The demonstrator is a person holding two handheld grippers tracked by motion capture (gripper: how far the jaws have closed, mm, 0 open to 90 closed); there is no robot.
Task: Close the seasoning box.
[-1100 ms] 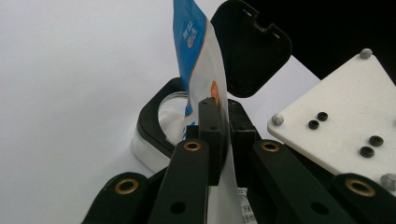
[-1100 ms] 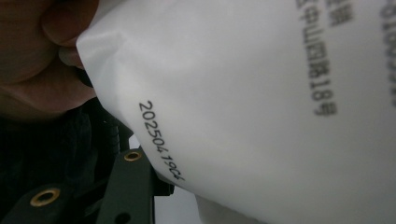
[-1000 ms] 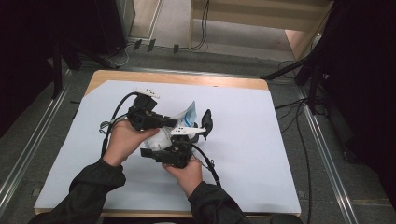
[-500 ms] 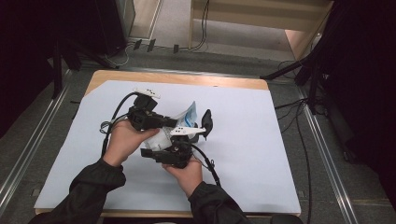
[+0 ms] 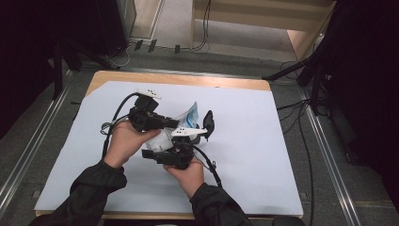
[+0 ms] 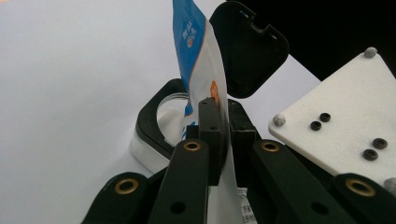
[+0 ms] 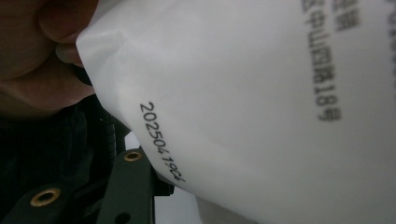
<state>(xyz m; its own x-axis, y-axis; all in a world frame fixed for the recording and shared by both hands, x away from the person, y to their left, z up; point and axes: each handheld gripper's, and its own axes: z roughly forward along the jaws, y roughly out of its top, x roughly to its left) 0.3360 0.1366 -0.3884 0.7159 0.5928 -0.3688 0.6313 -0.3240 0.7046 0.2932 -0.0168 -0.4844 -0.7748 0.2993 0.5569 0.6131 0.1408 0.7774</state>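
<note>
- The left gripper (image 6: 219,140) has its jaws pinched tight on the thin edge of a white-and-blue refill pouch (image 6: 198,60), which stands upright between the pads.
- Just behind the pouch sits a white container with a black rim (image 6: 154,123), its black flip lid (image 6: 247,51) swung open.
- In the high view the pouch (image 5: 188,117) is held above the middle of the white table (image 5: 263,155), between both hands.
- The right gripper (image 5: 176,153) sits underneath; the pouch's printed back hides its jaws, so I cannot tell whether it grips.
- To do this well, I'd keep the pinch firm, steady the container, and guide the pouch's lower end squarely into the opening before pushing down.
</note>
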